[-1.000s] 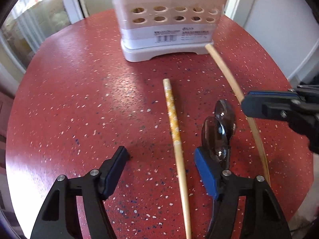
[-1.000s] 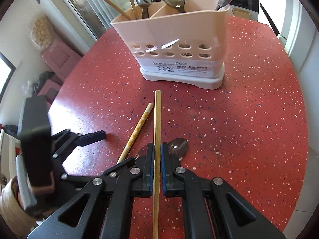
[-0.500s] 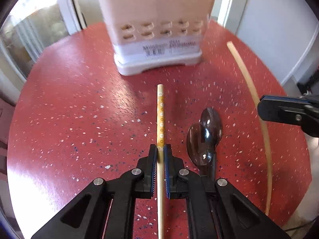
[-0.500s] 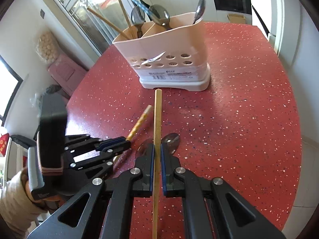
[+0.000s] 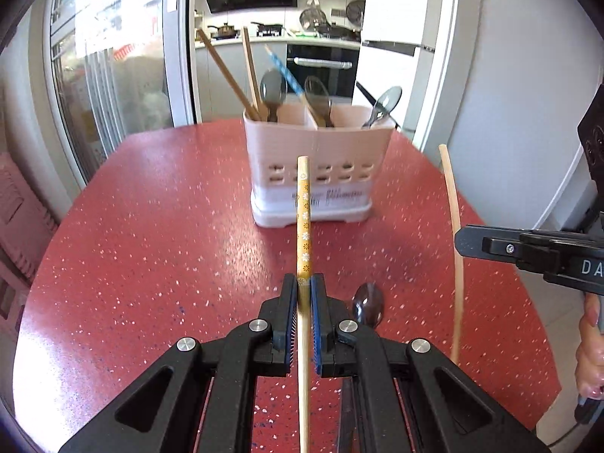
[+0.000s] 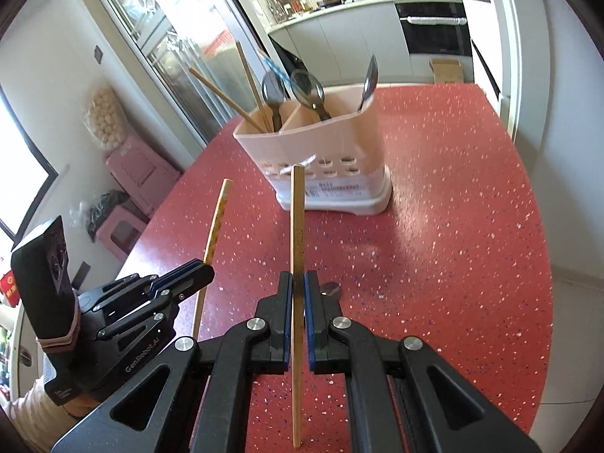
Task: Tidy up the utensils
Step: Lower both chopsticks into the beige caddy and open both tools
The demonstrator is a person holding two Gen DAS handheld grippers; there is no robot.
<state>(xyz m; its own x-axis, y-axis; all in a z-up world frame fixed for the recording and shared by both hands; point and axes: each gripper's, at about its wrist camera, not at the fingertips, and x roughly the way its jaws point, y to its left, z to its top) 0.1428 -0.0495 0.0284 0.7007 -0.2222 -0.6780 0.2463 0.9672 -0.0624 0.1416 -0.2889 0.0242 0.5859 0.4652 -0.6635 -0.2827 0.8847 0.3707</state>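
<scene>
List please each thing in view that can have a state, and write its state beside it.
left gripper: shut on the patterned chopstick, lifted off the table.
right gripper: shut on the plain chopstick, lifted too.
utensil holder: upright on the red table, spoons and chopsticks standing in it.
dark spoon: lying on the table, not held.

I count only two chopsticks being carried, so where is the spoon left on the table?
In the left wrist view the spoon lies on the red table, just right of the left gripper, well short of the utensil holder.
</scene>
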